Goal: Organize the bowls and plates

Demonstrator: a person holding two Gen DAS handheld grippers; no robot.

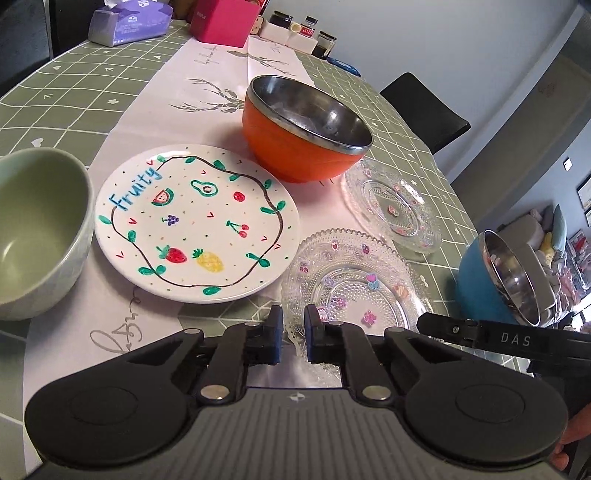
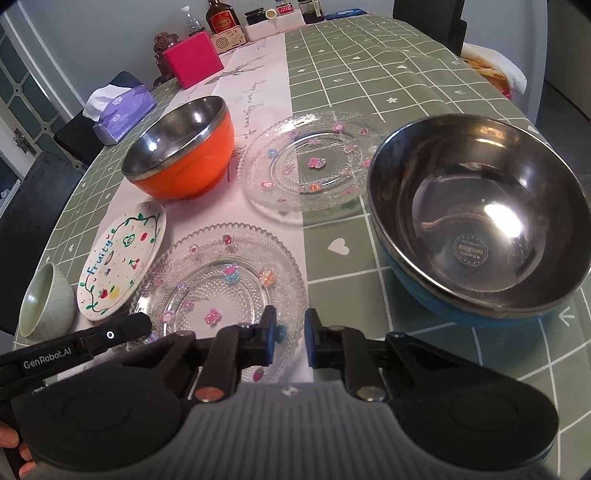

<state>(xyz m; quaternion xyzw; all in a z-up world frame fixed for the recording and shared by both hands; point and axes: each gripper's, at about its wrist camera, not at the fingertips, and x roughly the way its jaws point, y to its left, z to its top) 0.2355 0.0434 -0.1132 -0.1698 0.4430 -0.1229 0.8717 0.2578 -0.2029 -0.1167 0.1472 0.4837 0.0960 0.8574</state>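
Observation:
A white "Fruity" plate point(image 1: 195, 225) point(image 2: 122, 262) lies on the runner between a pale green bowl point(image 1: 37, 236) point(image 2: 46, 302) and an orange steel-lined bowl point(image 1: 306, 129) point(image 2: 181, 147). Two clear glass plates lie to the right: a near one point(image 1: 354, 280) point(image 2: 221, 284) and a far one point(image 1: 393, 205) point(image 2: 306, 166). A blue steel-lined bowl point(image 1: 498, 277) point(image 2: 480, 221) stands at the far right. My left gripper point(image 1: 293, 328) hovers over the near glass plate's front edge, slightly open and empty. My right gripper point(image 2: 290, 332) hovers over the same plate's right edge, slightly open and empty.
A green checked tablecloth point(image 1: 92, 92) with a white runner point(image 2: 258, 92) covers the table. A pink box point(image 1: 221, 20) point(image 2: 192, 62), a purple tissue pack point(image 1: 125, 24) point(image 2: 122, 110) and jars point(image 1: 295, 29) stand at the far end. A black chair point(image 1: 424, 107) stands beyond the right edge.

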